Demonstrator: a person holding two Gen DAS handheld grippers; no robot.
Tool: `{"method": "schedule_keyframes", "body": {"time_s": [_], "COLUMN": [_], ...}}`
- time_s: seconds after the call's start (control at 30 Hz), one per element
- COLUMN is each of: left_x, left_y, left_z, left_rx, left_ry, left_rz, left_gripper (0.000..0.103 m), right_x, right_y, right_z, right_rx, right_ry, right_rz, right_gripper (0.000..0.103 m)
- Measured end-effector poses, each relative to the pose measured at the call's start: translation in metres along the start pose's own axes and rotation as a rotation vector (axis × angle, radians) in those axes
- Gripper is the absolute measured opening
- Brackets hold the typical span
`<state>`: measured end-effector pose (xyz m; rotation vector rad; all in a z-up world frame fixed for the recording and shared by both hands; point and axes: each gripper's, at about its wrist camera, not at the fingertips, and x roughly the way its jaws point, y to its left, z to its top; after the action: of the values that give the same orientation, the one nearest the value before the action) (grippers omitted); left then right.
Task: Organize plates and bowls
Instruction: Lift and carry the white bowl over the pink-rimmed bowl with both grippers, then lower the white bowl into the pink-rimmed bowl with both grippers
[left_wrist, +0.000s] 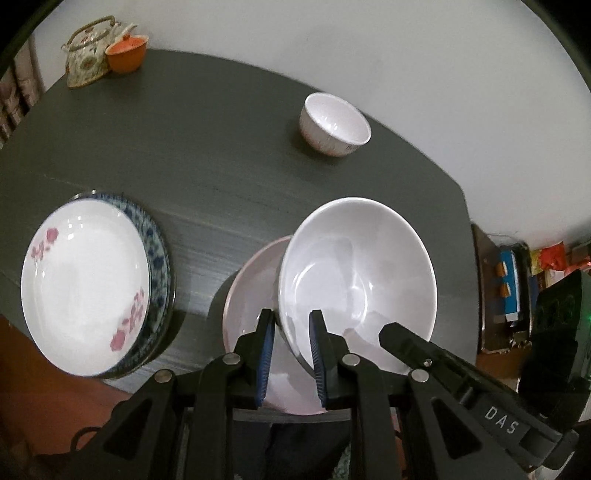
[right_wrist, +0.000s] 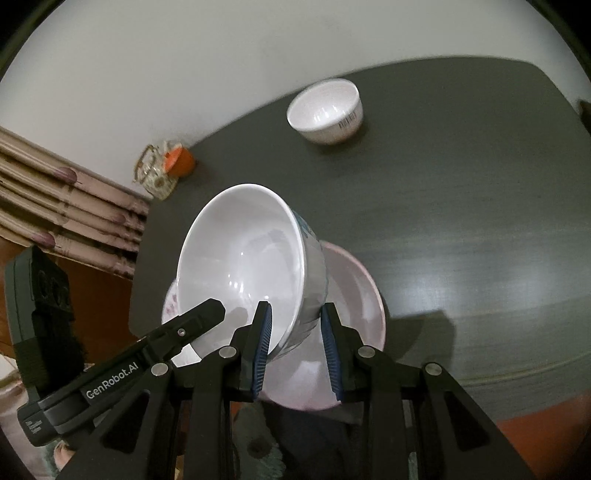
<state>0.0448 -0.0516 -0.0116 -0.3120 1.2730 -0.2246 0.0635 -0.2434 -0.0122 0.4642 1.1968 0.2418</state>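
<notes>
Both tongs grip the big white bowl (left_wrist: 356, 280) by its rim, tilted, w/ its lower edge over the pink plate (left_wrist: 251, 295) at the table (left_wrist: 221, 155) near edge. Left tongs (left_wrist: 291, 339) pinch the rim narrowly; right tongs (right_wrist: 297, 332) sit wider, straddling rim & outer wall. Small bowl (left_wrist: 334, 123) sits well apart; flowered plate (left_wrist: 85, 284) stacked on blue plate (left_wrist: 157, 258), left.
</notes>
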Motion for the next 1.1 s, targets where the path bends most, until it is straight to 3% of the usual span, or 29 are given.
{"method": "schedule_keyframes", "body": {"time_s": [0.47, 1.1], "left_x": [0.032, 0.037], "left_y": [0.002, 0.007], "left_z": [-0.003, 0.001], "left_rx": [0.028, 0.007], "left_ry": [0.038, 0.065], "left_rz": [0.081, 0.081], "left_gripper": [0.019, 0.019], "right_x": [0.036, 0.061], "right_y": [-0.012, -0.006], "right_z": [-0.020, -0.019], "right_rx": [0.013, 0.007], "right_ry": [0.076, 0.104], "right_rz": [-0.072, -0.133], "right_gripper": [0.026, 0.028]}}
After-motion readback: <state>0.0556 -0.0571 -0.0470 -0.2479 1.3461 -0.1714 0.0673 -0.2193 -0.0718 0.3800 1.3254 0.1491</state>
